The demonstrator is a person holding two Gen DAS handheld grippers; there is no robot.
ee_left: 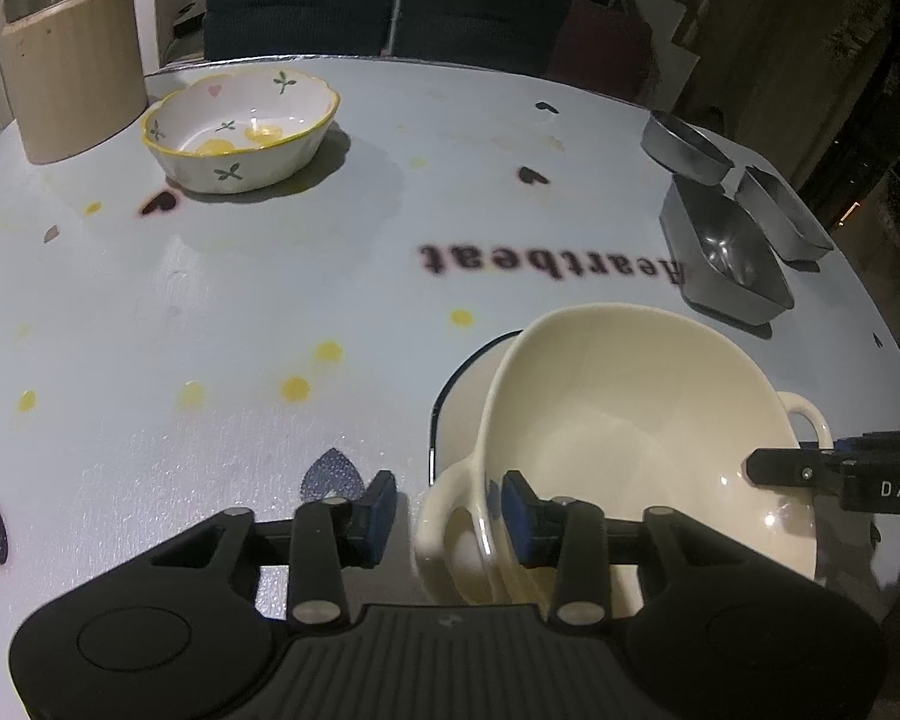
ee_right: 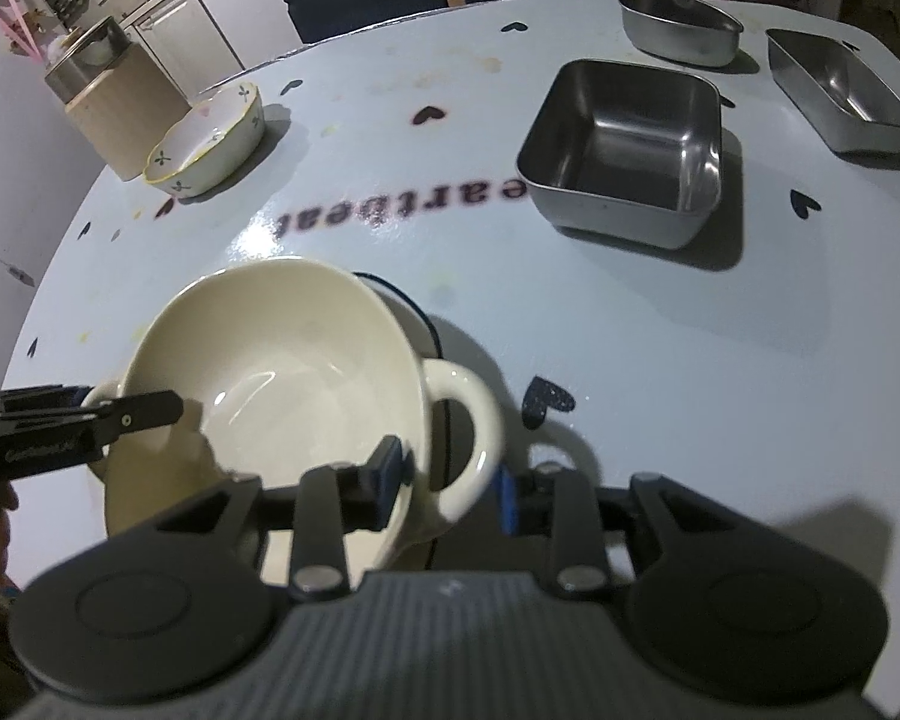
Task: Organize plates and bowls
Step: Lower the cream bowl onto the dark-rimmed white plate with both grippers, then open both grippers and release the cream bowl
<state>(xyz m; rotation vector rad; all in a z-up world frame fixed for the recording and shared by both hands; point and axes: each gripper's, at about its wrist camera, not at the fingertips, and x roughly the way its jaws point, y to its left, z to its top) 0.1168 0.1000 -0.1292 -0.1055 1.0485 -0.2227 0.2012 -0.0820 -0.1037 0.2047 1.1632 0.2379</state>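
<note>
While each gripper straddles one loop handle of the cream bowl (ee_left: 642, 444), the pads stand clear of the ceramic, so both the left gripper (ee_left: 450, 516) and the right gripper (ee_right: 447, 480) read as open. That bowl sits tilted in a dark-rimmed dish (ee_left: 459, 384) near the table (ee_left: 210, 300) edge (probably just nested there). Only the right wrist view shows the square steel tray (ee_right: 624, 144) interior; the left shows the flowered bowl (ee_left: 240, 126) closer.

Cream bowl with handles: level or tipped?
Tipped. The cream bowl leans on a dark-rimmed dish beneath it, its rim higher on one side. It is empty.
</note>
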